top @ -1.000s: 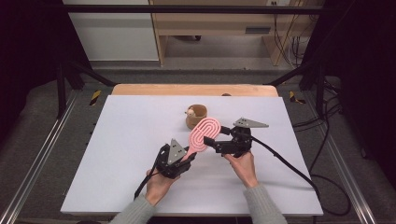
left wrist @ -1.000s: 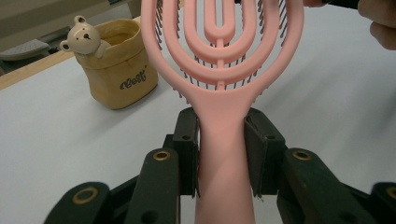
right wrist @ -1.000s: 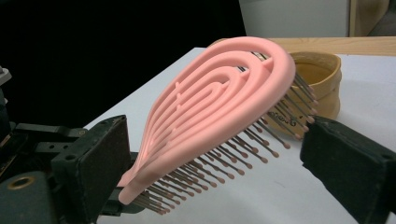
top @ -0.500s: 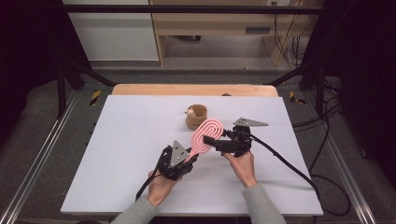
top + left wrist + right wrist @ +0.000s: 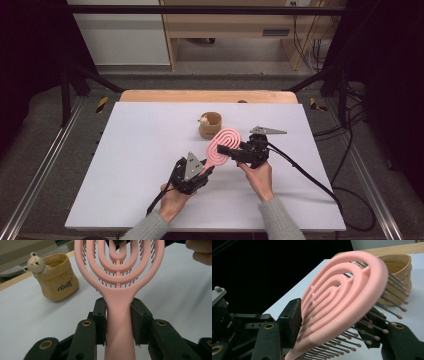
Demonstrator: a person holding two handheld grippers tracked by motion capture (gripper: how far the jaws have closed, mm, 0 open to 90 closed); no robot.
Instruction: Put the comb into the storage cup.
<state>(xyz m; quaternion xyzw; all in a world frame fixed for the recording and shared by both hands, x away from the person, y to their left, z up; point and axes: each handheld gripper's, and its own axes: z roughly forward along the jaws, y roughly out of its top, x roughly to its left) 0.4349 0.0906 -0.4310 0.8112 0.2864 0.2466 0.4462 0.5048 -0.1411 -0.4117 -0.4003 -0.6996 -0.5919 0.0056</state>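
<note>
Pink plastic sits between both of my tools — a vented hairbrush with looped ribs, held up off the white bench near its middle. My left tool is clenched on the handle; in the left gripper view the two black jaws press its sides just below the head. My right tool grips the head itself, one jaw on the smooth back and the other in among the bristles, which point away toward the bench. Just beyond the brush head stands a small tan paper-style pot with a little bear figure perched on its rim — upright, close to the brush.
</note>
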